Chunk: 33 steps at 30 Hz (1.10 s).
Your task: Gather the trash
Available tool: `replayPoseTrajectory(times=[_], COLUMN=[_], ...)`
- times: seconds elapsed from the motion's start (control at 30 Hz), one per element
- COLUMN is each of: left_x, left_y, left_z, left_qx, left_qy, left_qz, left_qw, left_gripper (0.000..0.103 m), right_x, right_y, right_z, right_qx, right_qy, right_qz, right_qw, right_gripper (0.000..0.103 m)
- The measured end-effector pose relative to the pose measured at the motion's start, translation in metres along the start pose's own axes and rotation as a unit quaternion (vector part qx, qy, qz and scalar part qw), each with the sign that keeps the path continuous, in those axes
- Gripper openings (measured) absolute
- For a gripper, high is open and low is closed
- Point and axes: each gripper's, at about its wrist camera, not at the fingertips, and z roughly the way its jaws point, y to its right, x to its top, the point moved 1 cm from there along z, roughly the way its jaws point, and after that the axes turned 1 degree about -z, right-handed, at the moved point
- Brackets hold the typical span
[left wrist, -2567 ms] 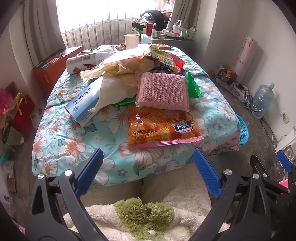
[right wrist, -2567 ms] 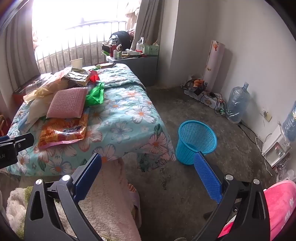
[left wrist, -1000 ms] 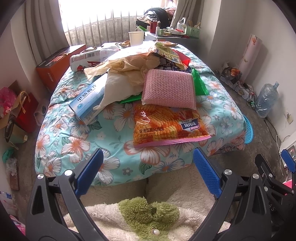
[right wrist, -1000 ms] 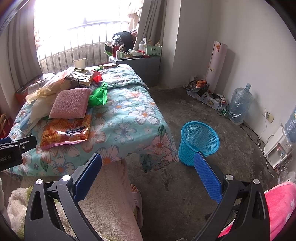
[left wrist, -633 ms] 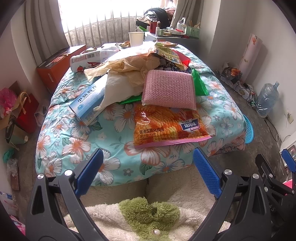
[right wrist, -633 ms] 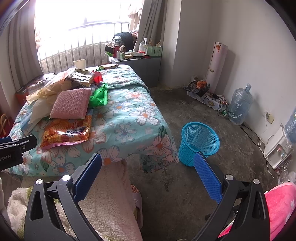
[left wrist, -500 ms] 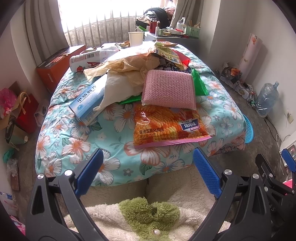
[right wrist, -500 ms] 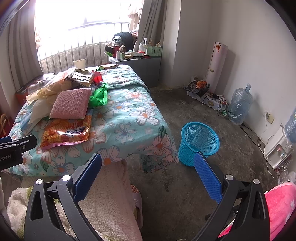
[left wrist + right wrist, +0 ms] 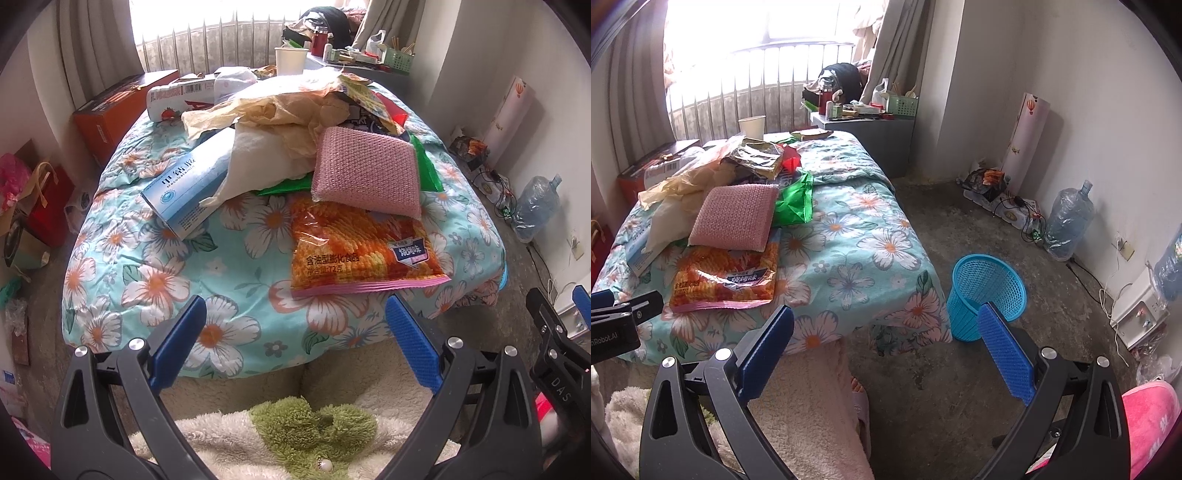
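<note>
A floral-covered table (image 9: 155, 280) holds a heap of trash: an orange snack bag (image 9: 354, 251) at the near edge, a pink sponge pad (image 9: 365, 173) on it, a blue-white box (image 9: 184, 188), crumpled yellowish paper (image 9: 280, 110) and green wrappers (image 9: 792, 201). My left gripper (image 9: 295, 343) is open and empty, just short of the table's near edge. My right gripper (image 9: 886, 354) is open and empty, over the floor by the table's right corner. A blue mesh bin (image 9: 984, 295) stands on the floor to the right of the table.
A paper cup (image 9: 291, 61) and a white carton (image 9: 177, 98) sit at the table's far end. A water jug (image 9: 1069, 225), cables and a power strip (image 9: 1008, 210) line the right wall. An orange box (image 9: 118, 107) and bags are at the left. Fluffy-clad legs (image 9: 805, 417) are below.
Both views have shifted very slightly; the left gripper has crept a little closer to the table. Both grippers have stayed open and empty.
</note>
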Motion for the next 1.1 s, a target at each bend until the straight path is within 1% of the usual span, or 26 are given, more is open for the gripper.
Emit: replayPoseTrajectory(times=[0.13,0.23,0.27,0.4,0.57,0.63,0.7,0.8,0.87,0.93,1.0,1.1], left_x=[0.007,0.014,0.018,0.034,0.063,0.079,0.096,0.125,0.147,0.169,0.192,0.228], left_y=[-0.020,-0.035,-0.041,-0.059,-0.077,-0.086,-0.096,-0.114,-0.127,-0.135,-0.140,-0.138], left_z=[0.012,0.018,0.019,0.017,0.005,0.000,-0.005,-0.008,-0.005,0.005,0.024,0.065], left_qx=[0.000,-0.002,-0.010,-0.037,-0.073,-0.077,-0.073,-0.077,-0.095,-0.122,-0.149,-0.171], left_qy=[-0.001,0.009,0.017,0.061,0.131,0.159,0.184,0.204,0.200,0.182,0.155,0.103], left_qz=[-0.017,-0.022,-0.024,-0.023,-0.010,-0.010,-0.018,-0.039,-0.055,-0.070,-0.075,-0.072], left_qw=[0.9999,0.9997,0.9995,0.9972,0.9886,0.9843,0.9800,0.9751,0.9736,0.9731,0.9738,0.9771], left_gripper=[0.093,0.093,0.093,0.093,0.093,0.093,0.093,0.093,0.093,0.093,0.093,0.093], right_x=[0.009,0.017,0.020,0.034,0.049,0.055,0.061,0.072,0.079,0.083,0.087,0.089], right_y=[-0.008,-0.012,-0.014,-0.021,-0.029,-0.031,-0.034,-0.037,-0.038,-0.038,-0.038,-0.040], right_z=[0.004,0.009,0.011,0.018,0.026,0.028,0.031,0.033,0.035,0.040,0.047,0.055], right_qx=[0.004,0.015,0.017,0.027,0.050,0.059,0.067,0.077,0.086,0.098,0.114,0.134], right_qy=[0.019,0.037,0.041,0.051,0.055,0.055,0.056,0.061,0.063,0.061,0.053,0.037], right_qz=[-0.001,0.001,0.002,0.005,0.012,0.013,0.011,0.011,0.016,0.024,0.030,0.040], right_qw=[1.000,0.999,0.999,0.998,0.997,0.997,0.996,0.995,0.994,0.993,0.992,0.989], right_gripper=[0.097,0.097,0.097,0.097,0.097,0.097,0.097,0.097,0.097,0.097,0.097,0.097])
